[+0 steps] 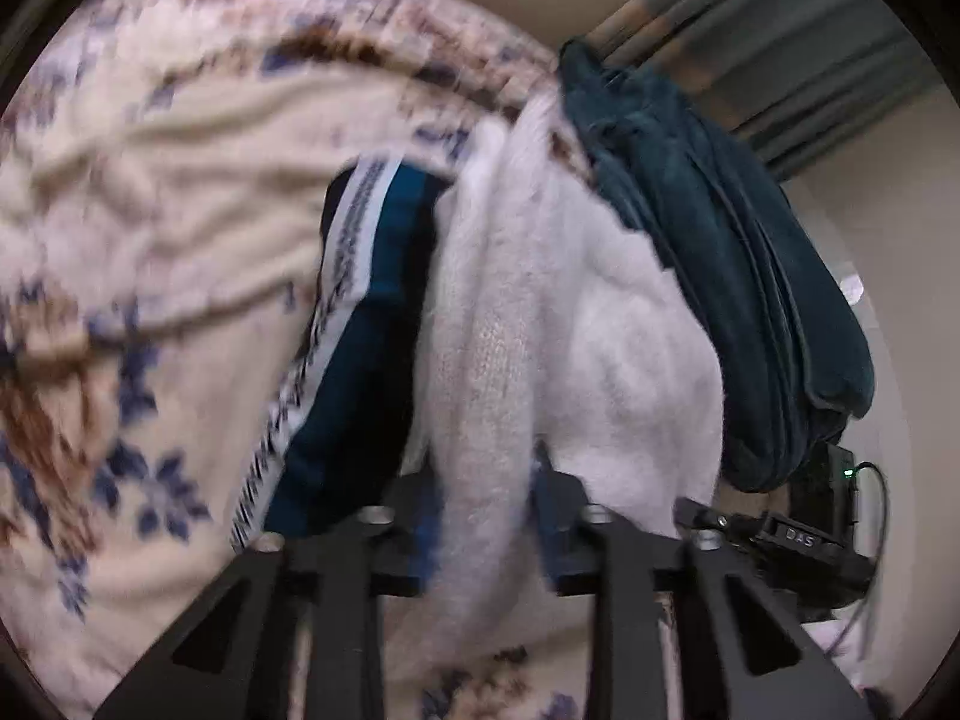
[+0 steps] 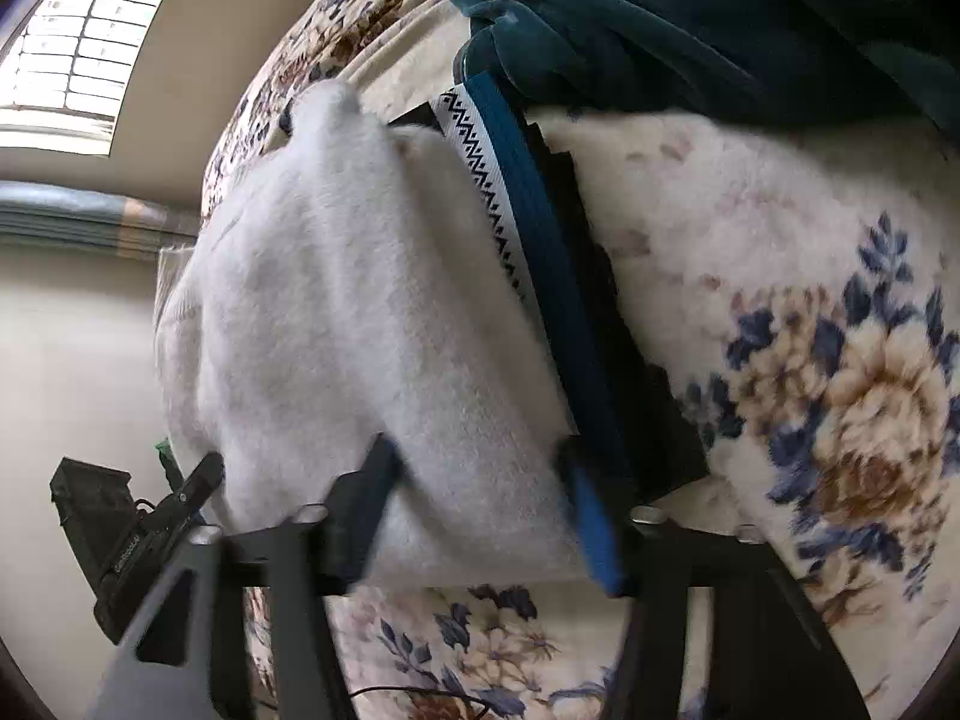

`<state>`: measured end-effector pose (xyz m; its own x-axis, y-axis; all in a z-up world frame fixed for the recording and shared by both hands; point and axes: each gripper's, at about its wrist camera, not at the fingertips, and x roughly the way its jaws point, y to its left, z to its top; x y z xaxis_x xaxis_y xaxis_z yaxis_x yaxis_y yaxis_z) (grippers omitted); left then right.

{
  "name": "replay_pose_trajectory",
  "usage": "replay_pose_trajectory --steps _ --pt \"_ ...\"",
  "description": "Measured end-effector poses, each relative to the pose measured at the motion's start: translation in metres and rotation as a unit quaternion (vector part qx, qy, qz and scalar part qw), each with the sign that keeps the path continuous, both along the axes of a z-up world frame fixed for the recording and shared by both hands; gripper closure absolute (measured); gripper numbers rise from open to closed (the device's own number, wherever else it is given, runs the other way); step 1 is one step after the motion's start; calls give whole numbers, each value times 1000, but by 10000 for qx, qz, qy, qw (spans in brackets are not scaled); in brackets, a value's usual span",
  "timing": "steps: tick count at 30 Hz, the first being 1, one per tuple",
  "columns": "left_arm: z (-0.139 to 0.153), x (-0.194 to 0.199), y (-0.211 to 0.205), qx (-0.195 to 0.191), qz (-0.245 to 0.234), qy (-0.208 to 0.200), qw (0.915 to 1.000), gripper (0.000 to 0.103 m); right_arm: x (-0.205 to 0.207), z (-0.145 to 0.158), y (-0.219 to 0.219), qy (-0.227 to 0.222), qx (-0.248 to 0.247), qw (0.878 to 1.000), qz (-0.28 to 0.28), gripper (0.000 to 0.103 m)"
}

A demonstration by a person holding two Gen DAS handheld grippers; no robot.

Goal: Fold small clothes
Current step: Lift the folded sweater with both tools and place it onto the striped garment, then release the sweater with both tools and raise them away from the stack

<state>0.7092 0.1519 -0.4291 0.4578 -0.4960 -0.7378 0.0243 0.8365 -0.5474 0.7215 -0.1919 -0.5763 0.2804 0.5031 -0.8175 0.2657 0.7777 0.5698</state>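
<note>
Fabric fills nearly all the room ahead of both grippers: a white knitted garment (image 1: 540, 324) lies bunched on a floral blanket (image 1: 120, 228), its near edge drawn into the left gripper (image 1: 483, 540), whose jaws are nearly closed and pinching a fold of it. The right gripper (image 2: 480, 510) has the same white garment's edge between its fingers, jaws partly apart and the pads seeming to press the knit — motion blur makes the contact hard to read. Under the white piece a teal garment with a white zigzag band (image 2: 510, 222) shows only as a strip; the rest is hidden. A dark teal towel (image 1: 720, 276) is heaped just beyond, touching the white garment's far side and closing off that direction. Open blanket remains on the flowered side in the right wrist view. Curtains (image 1: 780, 48), a window (image 2: 78, 60) and bare wall sit behind — all blurred in the left view.
</note>
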Motion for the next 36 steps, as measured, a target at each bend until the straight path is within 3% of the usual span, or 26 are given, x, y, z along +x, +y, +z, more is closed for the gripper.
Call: replay_pose_trajectory --steps 1,5,11,14,15,16,18,24,36 --pt "7 2 -3 184 -80 -125 9997 87 -3 1 0 -22 68 10000 -2 63" --pt "13 21 -6 596 -329 -161 9976 87 -14 13 3 -151 215 9996 39 69" --pt "22 16 -19 1013 -322 25 9943 81 -15 29 20 -212 -797 9963 255 62" --pt "30 4 -31 1702 -93 47 9854 62 -23 57 39 -458 -1882 9806 310 43" --pt "32 -1 -33 1858 -38 44 9826 47 -28 64 43 -508 -2166 9744 313 27" --pt "33 -5 -35 2014 21 32 9795 24 -32 73 48 -571 -2541 9650 297 14" --pt "39 -15 -41 2316 84 -62 9728 7 -41 88 56 -723 -3115 9471 270 1" --pt "56 -45 -49 2721 102 -163 9621 7 -71 126 71 -980 -3790 9198 262 0" --pt "136 -110 -52 2767 248 -548 9591 7 -148 210 69 -1289 -3882 9125 28 0"
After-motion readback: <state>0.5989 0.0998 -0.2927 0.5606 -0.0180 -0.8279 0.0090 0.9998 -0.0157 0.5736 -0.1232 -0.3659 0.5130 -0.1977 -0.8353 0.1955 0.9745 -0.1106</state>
